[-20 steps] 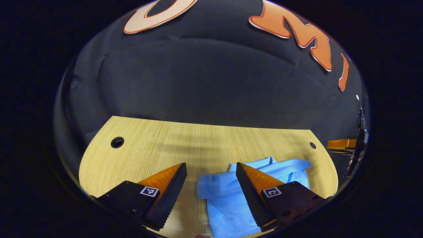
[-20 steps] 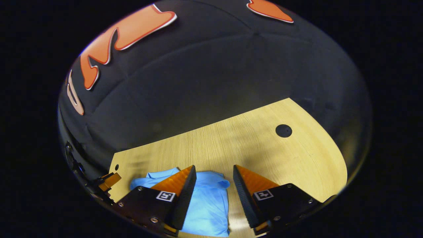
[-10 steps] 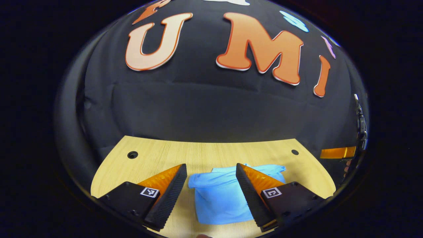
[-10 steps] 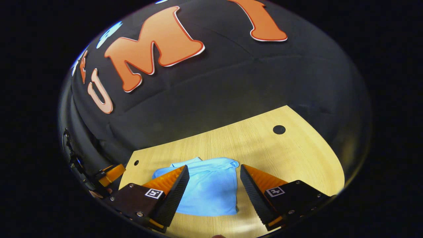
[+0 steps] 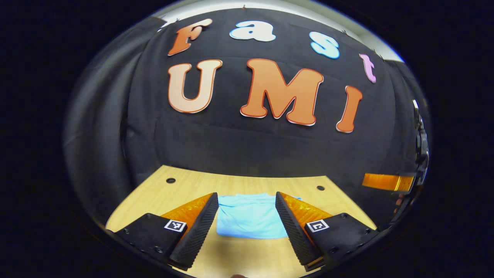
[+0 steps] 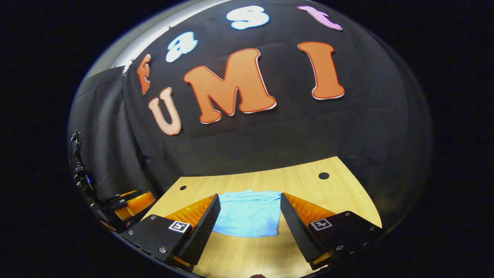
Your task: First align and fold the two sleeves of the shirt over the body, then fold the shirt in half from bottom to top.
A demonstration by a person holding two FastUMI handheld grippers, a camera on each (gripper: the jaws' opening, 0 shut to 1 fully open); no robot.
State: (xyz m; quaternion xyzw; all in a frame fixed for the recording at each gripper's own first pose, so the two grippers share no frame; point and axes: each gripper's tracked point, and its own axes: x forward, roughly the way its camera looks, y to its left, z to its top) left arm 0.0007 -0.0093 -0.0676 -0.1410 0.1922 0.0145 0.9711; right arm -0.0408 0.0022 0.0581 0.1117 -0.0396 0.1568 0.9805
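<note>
Folded light-blue shirt (image 5: 249, 216) lying flat on the wooden counter (image 5: 185, 189), toward its middle, seen between the fingers in both gripper views. Left gripper (image 5: 247, 224) spread wide, gripping nothing, clear of the cloth and nearer the front edge. Right gripper (image 6: 250, 226) likewise wide apart and empty, off the shirt (image 6: 249, 218). Looks like a compact rectangle with both folds done (hard to be sure at this distance; sleeves not traceable). Best handling now, judged from the layout: lift straight away without brushing the top layer, fingers kept apart so nothing snags. If an edge proves uneven, press down lightly on the bundle rather than pinching a corner, since a single-layer tug could undo the stack.
</note>
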